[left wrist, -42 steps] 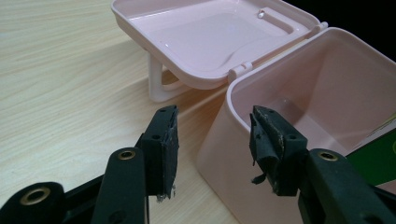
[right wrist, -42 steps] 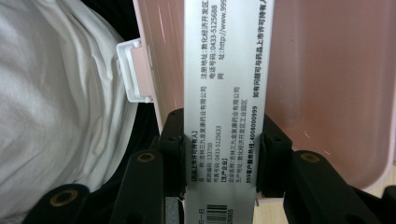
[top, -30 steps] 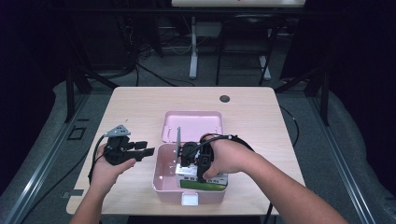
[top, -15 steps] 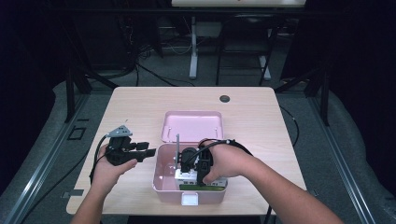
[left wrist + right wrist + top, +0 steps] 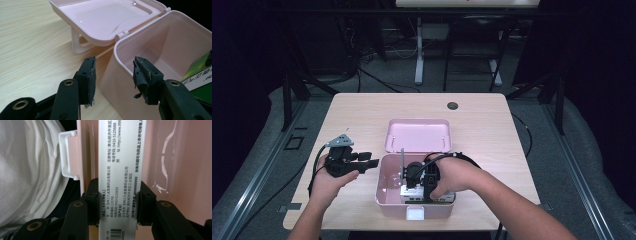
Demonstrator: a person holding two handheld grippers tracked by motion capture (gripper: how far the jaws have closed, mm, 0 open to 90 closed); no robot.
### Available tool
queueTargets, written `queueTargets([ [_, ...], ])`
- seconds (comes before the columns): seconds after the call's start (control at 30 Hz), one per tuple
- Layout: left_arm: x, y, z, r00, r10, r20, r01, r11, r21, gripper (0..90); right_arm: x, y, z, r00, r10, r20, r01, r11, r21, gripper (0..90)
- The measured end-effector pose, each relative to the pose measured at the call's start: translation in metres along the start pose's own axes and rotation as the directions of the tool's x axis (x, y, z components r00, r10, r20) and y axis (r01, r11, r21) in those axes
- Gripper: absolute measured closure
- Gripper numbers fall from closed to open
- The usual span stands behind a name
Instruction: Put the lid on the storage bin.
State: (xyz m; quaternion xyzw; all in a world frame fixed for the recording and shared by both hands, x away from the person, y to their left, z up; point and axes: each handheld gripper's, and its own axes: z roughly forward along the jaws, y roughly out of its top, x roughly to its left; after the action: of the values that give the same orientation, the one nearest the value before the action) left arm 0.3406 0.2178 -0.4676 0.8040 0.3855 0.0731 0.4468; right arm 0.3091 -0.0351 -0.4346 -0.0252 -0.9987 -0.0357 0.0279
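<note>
An open pink plastic box (image 5: pixel 386 184) stands near the table's front edge, its lid (image 5: pixel 418 135) folded back flat. My right gripper (image 5: pixel 414 186) reaches down inside it, shut on a white and green medicine carton (image 5: pixel 424 198). In the right gripper view the pads clamp the carton's printed white side (image 5: pixel 120 157) next to the box's pink wall (image 5: pixel 170 157). My left gripper (image 5: pixel 371 162) hovers open at the box's left wall. In the left gripper view its jaws (image 5: pixel 113 75) straddle the near corner of the box (image 5: pixel 117 60) without pressing it, and the green carton (image 5: pixel 200 75) shows inside.
A small dark round disc (image 5: pixel 452 105) lies near the table's far edge. The box's white latch (image 5: pixel 415 214) faces the person, whose white shirt (image 5: pixel 30 182) shows beyond it. Bare tabletop (image 5: pixel 357 115) surrounds the box on the left, right and far sides.
My right gripper has sunk a little deeper into the pink box with the carton. The left gripper has stayed put.
</note>
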Motion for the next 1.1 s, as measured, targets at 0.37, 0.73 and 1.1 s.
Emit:
queueTargets([
  [0.37,0.0,0.0,0.001,1.0,-0.004,0.002,0.004,1.0,0.001,52.9,-0.002,0.002,0.009,0.9999,-0.016,0.003,0.016,0.999,0.028,61.0],
  [0.73,0.002,0.0,0.002,1.0,-0.002,0.004,0.002,1.0,0.001,52.9,-0.006,0.003,0.022,0.9999,0.009,-0.012,-0.009,0.999,0.037,61.0],
  [1.1,0.001,0.0,0.002,1.0,-0.003,0.002,0.003,1.0,0.004,52.9,-0.009,-0.002,0.037,0.9999,0.006,-0.013,-0.005,0.999,0.039,60.9],
])
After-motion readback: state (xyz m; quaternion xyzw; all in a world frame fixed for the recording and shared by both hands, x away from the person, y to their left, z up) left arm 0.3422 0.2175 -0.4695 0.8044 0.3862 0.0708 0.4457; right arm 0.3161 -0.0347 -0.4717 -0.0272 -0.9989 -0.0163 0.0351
